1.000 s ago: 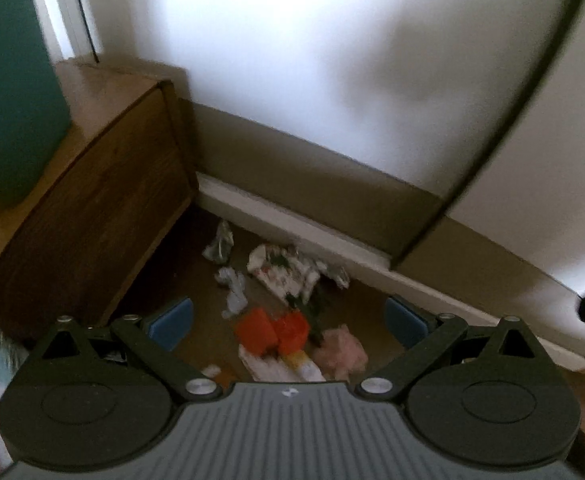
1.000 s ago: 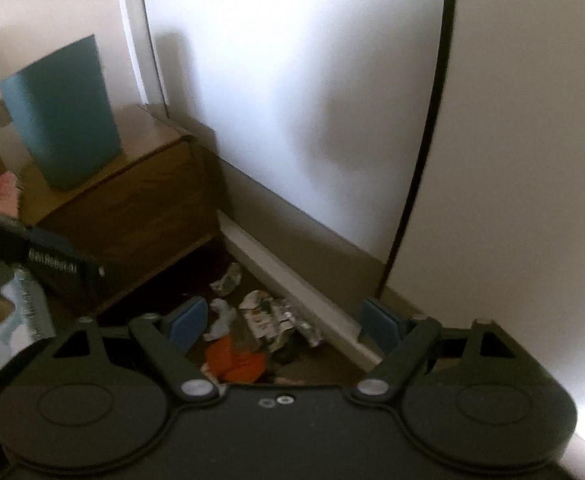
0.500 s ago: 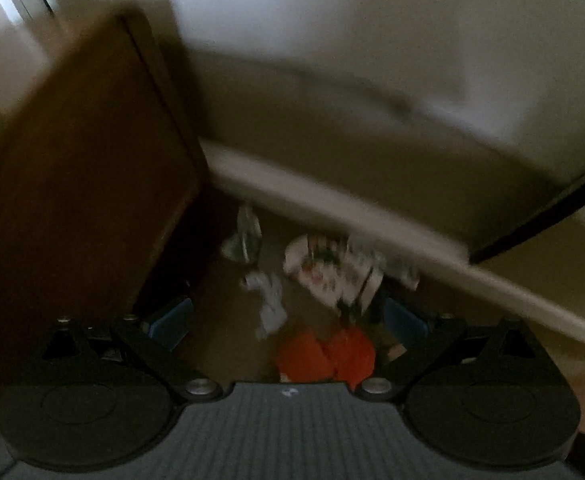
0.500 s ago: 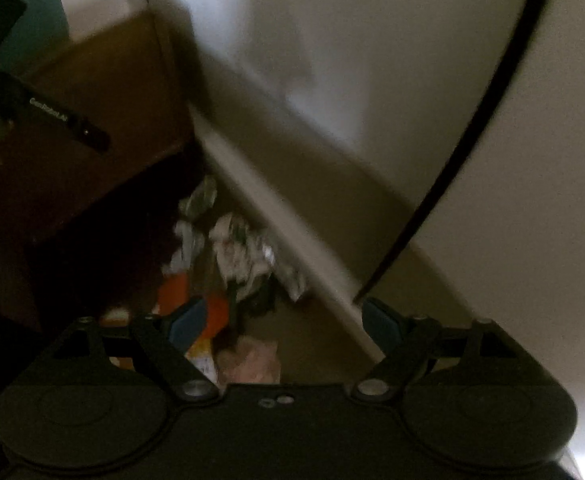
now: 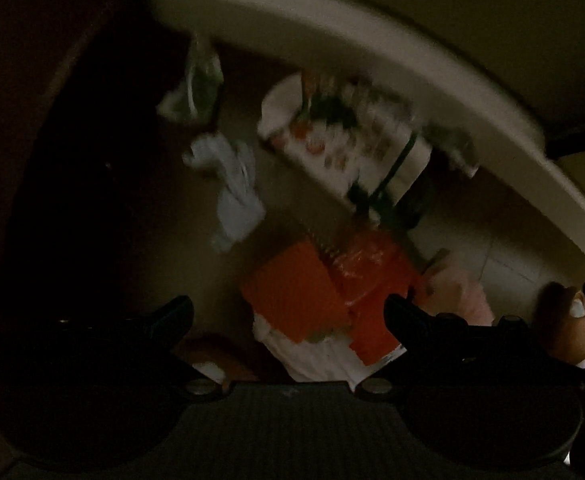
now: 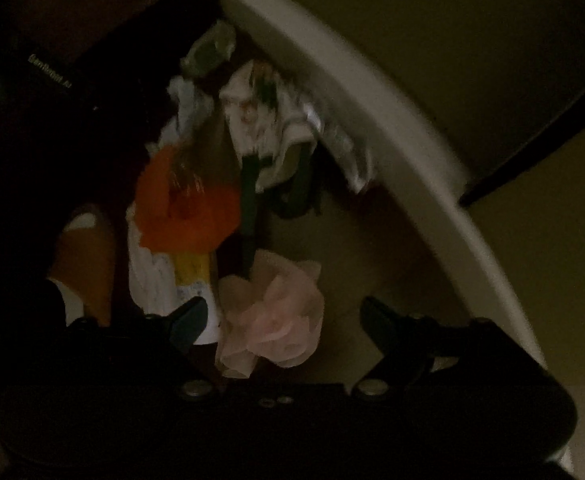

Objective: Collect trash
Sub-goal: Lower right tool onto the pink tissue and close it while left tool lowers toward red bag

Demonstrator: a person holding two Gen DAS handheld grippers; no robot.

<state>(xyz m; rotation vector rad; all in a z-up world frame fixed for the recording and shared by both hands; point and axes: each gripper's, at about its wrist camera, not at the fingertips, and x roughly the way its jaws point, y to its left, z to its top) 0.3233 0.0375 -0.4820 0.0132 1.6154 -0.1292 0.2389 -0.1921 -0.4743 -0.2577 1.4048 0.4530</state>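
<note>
Trash lies on the floor in a dim corner. In the left wrist view there is an orange wrapper [image 5: 320,292], a white crumpled tissue [image 5: 232,184], a patterned white paper [image 5: 344,140] and a clear wrapper [image 5: 200,76]. My left gripper [image 5: 288,320] is open and empty, low over the orange wrapper. In the right wrist view the orange wrapper [image 6: 188,208] lies left, with a white and yellow packet [image 6: 172,276] below it and a crumpled pink tissue [image 6: 276,312] in front. My right gripper [image 6: 284,320] is open and empty, its fingers either side of the pink tissue.
A white baseboard [image 5: 372,48] runs along the wall behind the trash, also in the right wrist view [image 6: 372,92]. A dark wooden cabinet [image 6: 92,8] stands at the left. A small orange-brown object [image 6: 88,248] lies left of the packet.
Both grippers have dropped down from high above towards the floor and closer to the trash pile. The views have turned dark. Both stay open.
</note>
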